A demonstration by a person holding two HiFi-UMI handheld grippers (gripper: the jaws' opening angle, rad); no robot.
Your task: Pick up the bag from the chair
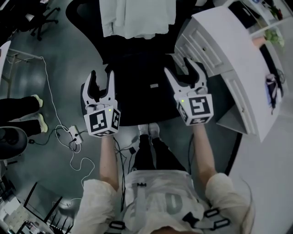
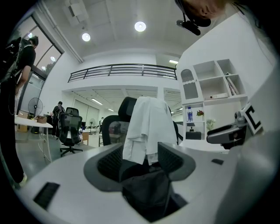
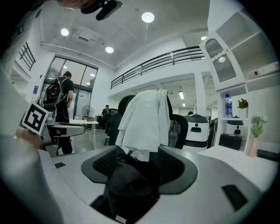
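A black bag lies slumped on the seat of a black office chair, whose back is draped with a white garment. My left gripper hovers open by the seat's left edge. At the seat's right edge my right gripper is open too. The left gripper view looks between the open jaws at the bag under the garment, with the left gripper empty. In the right gripper view the bag fills the gap of the right gripper, not clamped.
A white cabinet stands close to the chair's right side. A power strip with cables lies on the floor at left, near a bystander's legs. Another office chair is at far left. My own feet are by the seat's front.
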